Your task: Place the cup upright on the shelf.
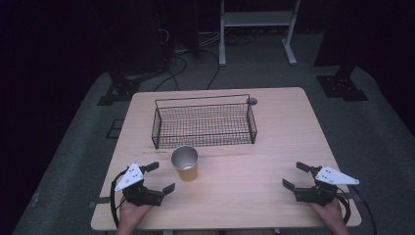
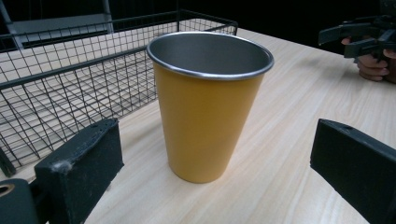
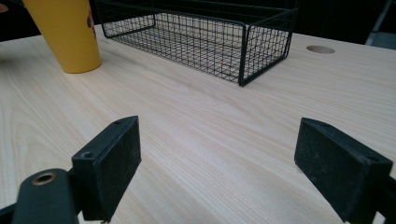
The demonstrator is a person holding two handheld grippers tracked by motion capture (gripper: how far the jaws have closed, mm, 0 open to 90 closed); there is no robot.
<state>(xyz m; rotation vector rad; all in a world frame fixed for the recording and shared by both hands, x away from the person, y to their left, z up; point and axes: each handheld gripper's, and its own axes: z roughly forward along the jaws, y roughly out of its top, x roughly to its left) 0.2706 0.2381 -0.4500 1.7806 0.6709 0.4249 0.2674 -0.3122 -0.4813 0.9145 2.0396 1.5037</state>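
Your left claw (image 1: pixel 157 177) is sitting at about seven o'clock on the pale wooden tabletop (image 1: pixel 244 166), jaws spread wide and pinching nothing. Just beside it, toward its two o'clock, the yellow tapered metal cup with the steel rim (image 1: pixel 185 164) is standing upright, mouth up, close to the claw but not touching it. In the left gripper view that cup (image 2: pixel 208 109) is standing dead ahead at twelve o'clock, framed between the two black pads (image 2: pixel 81 170), with bare wood showing on either side of it.

Behind the cup, at twelve o'clock from it, the black wire mesh basket (image 1: pixel 204 123) is resting on the tabletop, near the cup yet apart from it.

Your right claw (image 1: pixel 297 176) is waiting at about five o'clock on the tabletop, jaws gaping too, holding nothing, well apart from the cup. Looking along it in the right gripper view, you are seeing the cup (image 3: pixel 65 35) up at eleven o'clock and the basket (image 3: pixel 205 37) at twelve, with open wood between the pads (image 3: pixel 112 158).
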